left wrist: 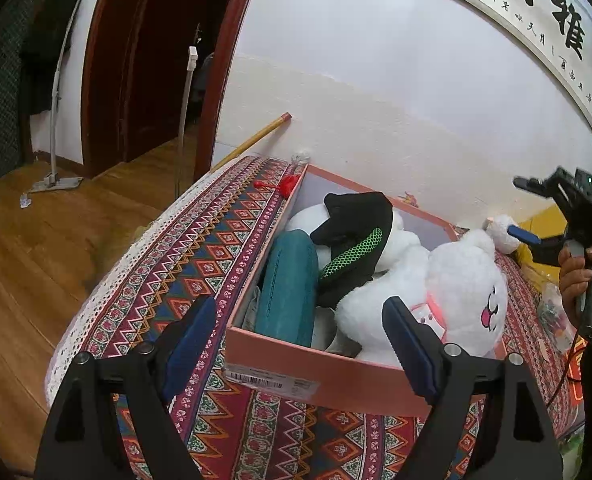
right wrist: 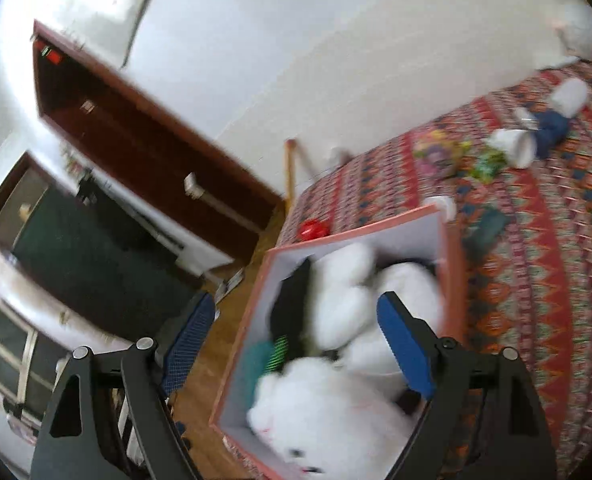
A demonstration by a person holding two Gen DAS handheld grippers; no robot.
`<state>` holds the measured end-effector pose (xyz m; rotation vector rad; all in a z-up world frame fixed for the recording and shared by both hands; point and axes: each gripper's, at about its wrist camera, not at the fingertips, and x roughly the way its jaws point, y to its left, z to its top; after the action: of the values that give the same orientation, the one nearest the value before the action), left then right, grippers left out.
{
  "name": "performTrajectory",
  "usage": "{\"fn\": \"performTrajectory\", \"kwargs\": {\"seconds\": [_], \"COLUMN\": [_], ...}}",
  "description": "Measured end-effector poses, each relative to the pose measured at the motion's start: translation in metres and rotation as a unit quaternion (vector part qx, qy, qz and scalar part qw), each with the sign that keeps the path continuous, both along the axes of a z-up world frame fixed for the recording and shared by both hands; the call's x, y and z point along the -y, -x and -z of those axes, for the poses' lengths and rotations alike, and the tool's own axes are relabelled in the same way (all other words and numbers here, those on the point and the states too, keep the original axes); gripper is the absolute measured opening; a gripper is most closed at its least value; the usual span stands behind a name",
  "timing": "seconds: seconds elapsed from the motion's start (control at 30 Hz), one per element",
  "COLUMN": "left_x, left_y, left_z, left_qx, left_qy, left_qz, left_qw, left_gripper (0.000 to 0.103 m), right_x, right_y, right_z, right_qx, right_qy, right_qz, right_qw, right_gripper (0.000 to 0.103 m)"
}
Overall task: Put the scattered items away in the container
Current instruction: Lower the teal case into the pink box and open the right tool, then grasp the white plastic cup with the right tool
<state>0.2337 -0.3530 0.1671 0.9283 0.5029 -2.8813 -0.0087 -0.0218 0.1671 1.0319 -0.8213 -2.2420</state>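
Note:
A pink cardboard box (left wrist: pixel 336 376) stands on a patterned cloth. In it lie a white plush toy (left wrist: pixel 456 292), a black and green garment (left wrist: pixel 356 236) and a teal roll (left wrist: pixel 288 284). My left gripper (left wrist: pixel 300 340) is open and empty, just in front of the box's near wall. My right gripper (right wrist: pixel 296 344) is open and empty above the box (right wrist: pixel 454 276), over the plush (right wrist: pixel 328 412). It also shows in the left wrist view (left wrist: pixel 536 216), held up at the right. A red trinket (left wrist: pixel 286 185) lies by the box's far corner.
Scattered on the cloth beyond the box are white cups (right wrist: pixel 514 145), a blue cloth item (right wrist: pixel 552 130), a colourful toy (right wrist: pixel 436 150) and a dark item (right wrist: pixel 490 226). A wooden stick (left wrist: pixel 256 138) leans on the wall. The wooden floor (left wrist: pixel 36 260) lies left.

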Motion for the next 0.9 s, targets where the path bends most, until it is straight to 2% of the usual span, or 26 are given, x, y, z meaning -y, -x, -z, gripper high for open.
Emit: {"fn": "performTrajectory", "kwargs": {"seconds": [0.13, 0.23, 0.4, 0.47, 0.53, 0.57, 0.6, 0.67, 0.77, 0.8, 0.83, 0.87, 0.9], "left_x": [-0.005, -0.010, -0.017, -0.019, -0.021, -0.021, -0.021, -0.020, -0.019, -0.019, -0.019, -0.019, -0.018], "left_y": [0.004, 0.009, 0.019, 0.024, 0.028, 0.030, 0.031, 0.036, 0.041, 0.043, 0.045, 0.046, 0.047], "left_z": [0.005, 0.010, 0.016, 0.018, 0.019, 0.019, 0.020, 0.023, 0.029, 0.032, 0.035, 0.036, 0.038], "left_qx": [0.011, 0.017, 0.021, 0.022, 0.022, 0.023, 0.024, 0.030, 0.039, 0.042, 0.045, 0.047, 0.050], "left_qy": [0.003, 0.011, 0.018, 0.023, 0.038, 0.043, 0.048, 0.059, 0.077, 0.084, 0.093, 0.097, 0.099], "left_qz": [0.004, 0.006, 0.006, 0.006, -0.001, -0.003, -0.005, -0.009, -0.014, -0.015, -0.018, -0.019, -0.021], "left_qw": [0.9999, 0.9998, 0.9996, 0.9995, 0.9990, 0.9988, 0.9986, 0.9977, 0.9962, 0.9955, 0.9944, 0.9939, 0.9936], "left_gripper": [0.085, 0.085, 0.085, 0.085, 0.085, 0.085, 0.085, 0.085, 0.085, 0.085, 0.085, 0.085, 0.085], "right_x": [-0.050, -0.096, -0.148, -0.154, -0.154, -0.154, -0.154, -0.152, -0.149, -0.147, -0.144, -0.142, -0.139], "right_y": [0.014, 0.034, 0.095, 0.123, 0.155, 0.170, 0.184, 0.213, 0.255, 0.267, 0.274, 0.277, 0.276], "right_z": [0.012, 0.034, 0.093, 0.114, 0.130, 0.134, 0.138, 0.146, 0.169, 0.176, 0.180, 0.179, 0.172], "right_qx": [0.013, 0.034, 0.092, 0.106, 0.108, 0.105, 0.100, 0.096, 0.117, 0.123, 0.123, 0.109, 0.096], "right_qy": [-0.004, 0.009, 0.046, 0.062, 0.072, 0.076, 0.076, 0.071, 0.061, 0.053, 0.047, 0.053, 0.040], "right_qz": [0.055, 0.115, 0.162, 0.164, 0.164, 0.163, 0.166, 0.178, 0.188, 0.185, 0.179, 0.173, 0.177], "right_qw": [0.998, 0.993, 0.981, 0.979, 0.978, 0.978, 0.978, 0.977, 0.973, 0.974, 0.975, 0.977, 0.979], "right_gripper": [0.083, 0.081, 0.070, 0.067, 0.058, 0.057, 0.053, 0.052, 0.046, 0.036, 0.013, 0.006, 0.005]}}
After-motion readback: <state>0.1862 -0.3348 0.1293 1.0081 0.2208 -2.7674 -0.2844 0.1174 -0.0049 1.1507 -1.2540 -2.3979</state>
